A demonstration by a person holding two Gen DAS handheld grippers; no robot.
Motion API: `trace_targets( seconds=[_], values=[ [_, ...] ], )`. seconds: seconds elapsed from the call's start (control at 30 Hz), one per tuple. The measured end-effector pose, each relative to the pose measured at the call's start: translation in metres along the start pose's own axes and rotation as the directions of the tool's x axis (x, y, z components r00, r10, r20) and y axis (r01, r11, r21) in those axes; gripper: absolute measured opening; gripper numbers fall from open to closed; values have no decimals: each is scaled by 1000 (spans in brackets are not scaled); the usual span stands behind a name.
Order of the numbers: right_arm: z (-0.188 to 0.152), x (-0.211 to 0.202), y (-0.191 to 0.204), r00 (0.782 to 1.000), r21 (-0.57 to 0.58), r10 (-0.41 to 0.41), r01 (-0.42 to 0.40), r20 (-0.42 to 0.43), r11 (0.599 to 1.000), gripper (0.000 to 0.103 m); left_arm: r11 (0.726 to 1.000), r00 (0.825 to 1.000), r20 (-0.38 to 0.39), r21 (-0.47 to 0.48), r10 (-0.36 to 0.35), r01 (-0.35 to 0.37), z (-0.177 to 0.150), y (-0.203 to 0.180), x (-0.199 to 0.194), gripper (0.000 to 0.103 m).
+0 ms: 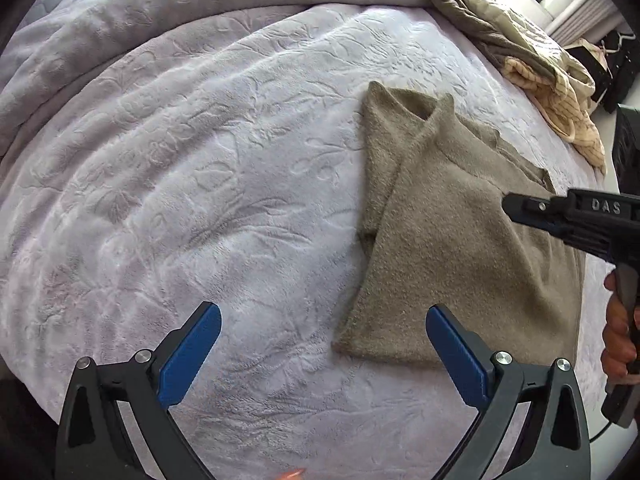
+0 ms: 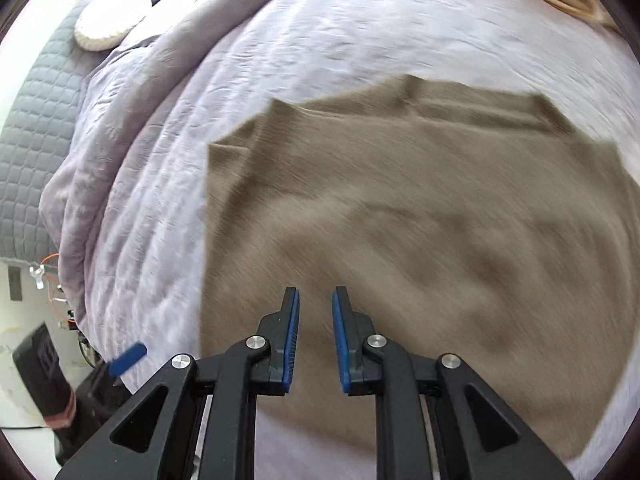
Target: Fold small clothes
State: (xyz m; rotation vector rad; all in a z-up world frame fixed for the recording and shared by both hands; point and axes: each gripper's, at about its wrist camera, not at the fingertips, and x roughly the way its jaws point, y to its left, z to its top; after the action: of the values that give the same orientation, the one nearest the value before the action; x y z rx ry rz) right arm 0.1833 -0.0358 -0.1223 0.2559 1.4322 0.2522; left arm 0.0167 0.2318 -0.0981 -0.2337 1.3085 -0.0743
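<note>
Lavender bedspread (image 1: 192, 168) with an embossed leaf pattern fills the whole scene, rumpled into a thick ridge along its far edge.

Left gripper (image 1: 323, 334) points steeply down at the bedspread, its 2 blue pads (image 1: 191, 354) spread as wide as they go, and nothing sits between them, only bare plush. Just beyond its right-hand pad lies the near corner of the olive-brown garment (image 1: 448, 240), a fuzzy knit laid flat on the bedspread with 1 flap folded diagonally across itself.

Right gripper (image 2: 316, 336) hangs directly over that garment (image 2: 420, 220), also aimed steeply down. Its jaws stand narrowly apart, a slim gap between the blue pads, and no cloth is pinched in there; the fabric below is smeared with motion blur. Seen from the left wrist camera, this same tool reaches in from the right edge over the garment, and raised letters on its black body (image 1: 588, 216) read "DAS". A person's hand (image 1: 618, 332) wraps the handle below, fingers curled round it.

Further out, a heap of beige and cream clothes (image 1: 532, 64) sits at the far right corner of the bed. From the right wrist view, a grey quilted mattress (image 2: 36, 128) shows beyond the bedspread at left, with a white oval cushion (image 2: 112, 28) on it.
</note>
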Motion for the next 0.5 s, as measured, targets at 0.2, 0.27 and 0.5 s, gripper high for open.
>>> trace_targets(
  seconds=[0.2,0.27,0.5],
  values=[
    [48,37,28,997,-36,-56,58,55,998,19,999,999,-46,-33,-6,4,16,15,17,103],
    [58,54,30,998,-18,-43,43,42,999,18,1000,999,-32,-29,0,-1,18,18,17,103],
    [73,78,64,994,-163,-102,106,36,981,23,999,1000,-13,-37,-26,26,20,25,12,103]
  ],
)
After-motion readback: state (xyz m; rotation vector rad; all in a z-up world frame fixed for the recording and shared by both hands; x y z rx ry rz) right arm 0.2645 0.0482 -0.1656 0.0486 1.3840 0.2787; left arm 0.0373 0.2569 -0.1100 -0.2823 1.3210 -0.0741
